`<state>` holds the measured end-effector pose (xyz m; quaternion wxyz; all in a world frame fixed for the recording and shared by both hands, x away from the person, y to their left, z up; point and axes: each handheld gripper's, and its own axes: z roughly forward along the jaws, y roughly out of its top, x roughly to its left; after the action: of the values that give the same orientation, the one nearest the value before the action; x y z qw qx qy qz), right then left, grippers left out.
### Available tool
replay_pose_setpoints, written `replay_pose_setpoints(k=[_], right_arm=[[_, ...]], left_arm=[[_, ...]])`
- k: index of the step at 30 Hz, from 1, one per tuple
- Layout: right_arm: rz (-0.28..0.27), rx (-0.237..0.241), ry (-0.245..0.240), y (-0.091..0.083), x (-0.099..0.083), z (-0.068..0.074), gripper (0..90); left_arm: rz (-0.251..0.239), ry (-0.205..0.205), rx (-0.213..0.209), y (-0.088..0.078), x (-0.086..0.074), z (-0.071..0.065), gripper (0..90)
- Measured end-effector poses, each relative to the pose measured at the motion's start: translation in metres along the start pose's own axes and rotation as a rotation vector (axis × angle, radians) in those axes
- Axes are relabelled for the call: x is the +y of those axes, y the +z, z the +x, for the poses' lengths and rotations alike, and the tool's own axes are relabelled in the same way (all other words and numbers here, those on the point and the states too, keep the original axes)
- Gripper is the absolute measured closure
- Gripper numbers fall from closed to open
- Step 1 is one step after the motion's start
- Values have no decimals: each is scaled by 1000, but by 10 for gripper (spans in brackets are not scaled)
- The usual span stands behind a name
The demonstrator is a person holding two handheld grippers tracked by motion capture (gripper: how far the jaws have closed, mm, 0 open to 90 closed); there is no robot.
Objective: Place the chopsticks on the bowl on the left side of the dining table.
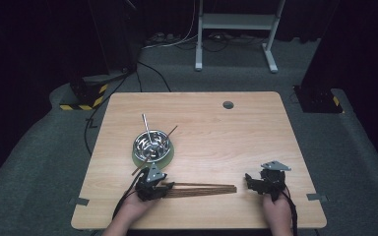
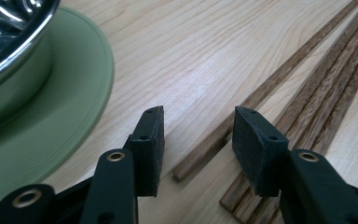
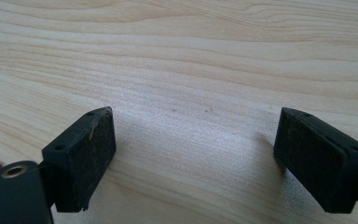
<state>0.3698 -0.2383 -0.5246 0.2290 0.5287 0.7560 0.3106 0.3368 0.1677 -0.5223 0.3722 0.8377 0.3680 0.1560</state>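
The left claw (image 2: 198, 140), jaws half apart and gripping nothing, sits low over the near ends of wooden chopsticks (image 1: 202, 190) lying on the surface (image 1: 256, 142). The right claw (image 3: 193, 163) rests wide open, well apart, over bare wood.

One bowl (image 1: 151, 143), one plate (image 1: 166, 156) (green), chopsticks (image 1: 202, 190) uncountable.

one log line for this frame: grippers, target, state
left gripper: open, one of the chopsticks between pads, not pinched | right gripper: open over bare table | bowl: on green mat
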Motion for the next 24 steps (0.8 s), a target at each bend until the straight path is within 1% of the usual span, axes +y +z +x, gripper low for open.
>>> replay_pose_setpoints(k=[5,9,13,15,16,17,18,20,24], right_arm=[[0,0,0,0,0,0,125],[0,1,3,0,0,0,126],[0,1,2,0,0,0,125],[16,15,0,-1,0,0,125],[11,11,-3,-1,0,0,125],[-2,4,-1,0,0,1,125],[1,6,-1,0,0,1,125],[-1,7,-7,0,0,0,125],[0,7,-5,0,0,0,125]], left_arm=[[-7,8,-7,2,1,-2,561],[-8,13,-15,1,1,-2,612],[-12,18,-24,0,-1,-1,685],[-12,22,-30,-1,-1,0,707],[-10,27,-35,-1,-1,1,718],[-9,26,-34,-2,-2,2,731],[-7,26,-35,-2,-2,2,746],[-6,39,-35,-3,-2,3,780],[6,43,-31,-5,-3,6,806]])
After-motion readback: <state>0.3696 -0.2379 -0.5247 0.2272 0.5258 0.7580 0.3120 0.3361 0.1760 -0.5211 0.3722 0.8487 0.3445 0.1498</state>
